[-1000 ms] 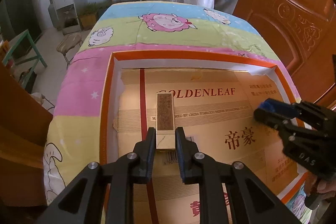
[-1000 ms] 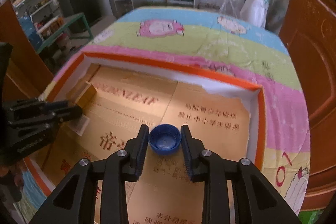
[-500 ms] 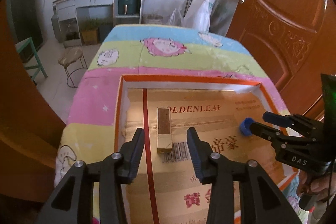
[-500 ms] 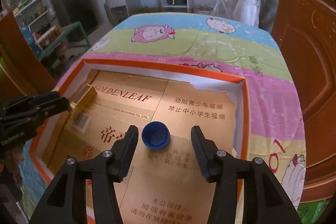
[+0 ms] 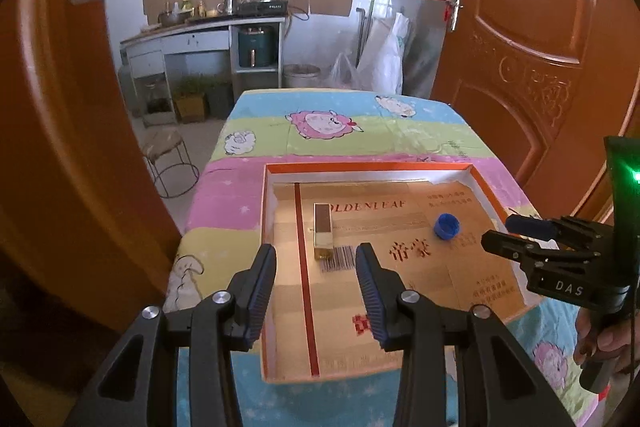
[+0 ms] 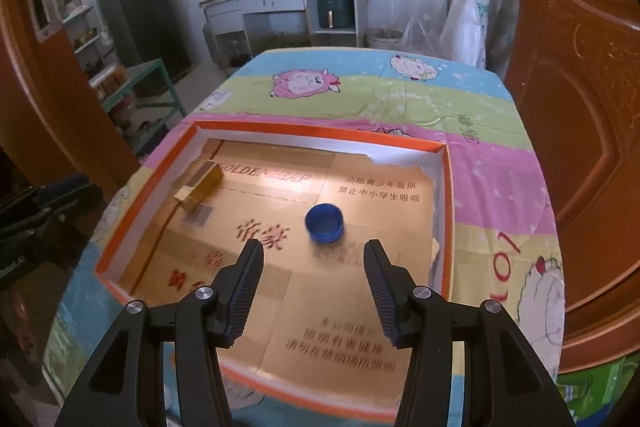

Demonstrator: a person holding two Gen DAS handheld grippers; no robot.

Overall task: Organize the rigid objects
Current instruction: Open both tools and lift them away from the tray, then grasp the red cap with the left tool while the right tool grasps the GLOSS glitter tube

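A small gold box (image 5: pixel 322 231) lies in the left part of an orange-rimmed tray (image 5: pixel 360 167) lined with gold cardboard; it also shows in the right wrist view (image 6: pixel 200 187). A blue bottle cap (image 5: pixel 447 225) lies open side up in the tray's right part, and shows in the right wrist view too (image 6: pixel 324 223). My left gripper (image 5: pixel 316 291) is open and empty, raised behind the gold box. My right gripper (image 6: pixel 314 291) is open and empty, raised behind the cap; it shows at the right of the left wrist view (image 5: pixel 520 231).
The tray (image 6: pixel 320 135) sits on a table under a cartoon sheep cloth (image 6: pixel 360 87). An orange wooden door (image 5: pixel 540 47) stands close on the right. A stool (image 5: pixel 168 163) and a kitchen counter (image 5: pixel 200 35) lie beyond the table.
Both grippers opened, releasing the gold box and the blue cap in the tray, then pulled back and up away from them.
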